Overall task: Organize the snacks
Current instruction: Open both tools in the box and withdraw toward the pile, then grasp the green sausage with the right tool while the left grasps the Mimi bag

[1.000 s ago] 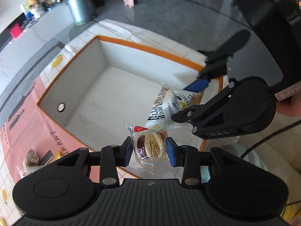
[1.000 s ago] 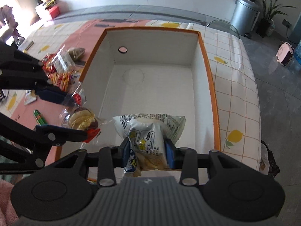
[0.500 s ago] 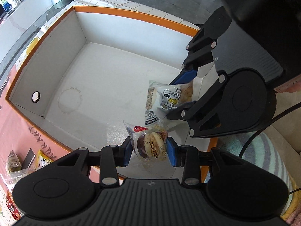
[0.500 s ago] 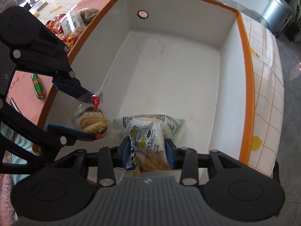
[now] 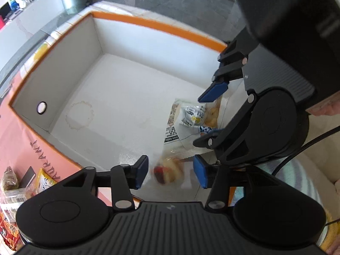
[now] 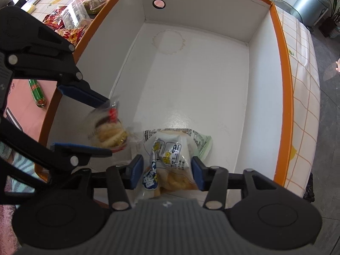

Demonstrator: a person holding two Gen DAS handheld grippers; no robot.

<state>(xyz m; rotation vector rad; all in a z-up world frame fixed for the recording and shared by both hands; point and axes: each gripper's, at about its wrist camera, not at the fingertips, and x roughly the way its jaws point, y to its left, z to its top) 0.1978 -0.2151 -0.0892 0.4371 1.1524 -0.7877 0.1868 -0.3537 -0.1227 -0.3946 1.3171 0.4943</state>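
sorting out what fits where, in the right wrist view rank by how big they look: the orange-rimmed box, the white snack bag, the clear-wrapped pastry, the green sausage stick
1. orange-rimmed box, by far the largest.
2. white snack bag.
3. clear-wrapped pastry, somewhat smaller, though motion blur makes its outline unsure.
4. green sausage stick, smallest, but it lies farther from the camera, outside the box.

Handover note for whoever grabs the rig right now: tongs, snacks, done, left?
Left tongs: jaws opening, clear-wrapped pastry blurred between them, pads off it, dropping into the orange-rimmed box.
Right tongs: jaws opening, white snack bag between them, low at the box's near end.
Done: both snacks are over the box's near end.
Left: pull both tongs clear, then fetch the packets still on the pink mat, including the green sausage stick.
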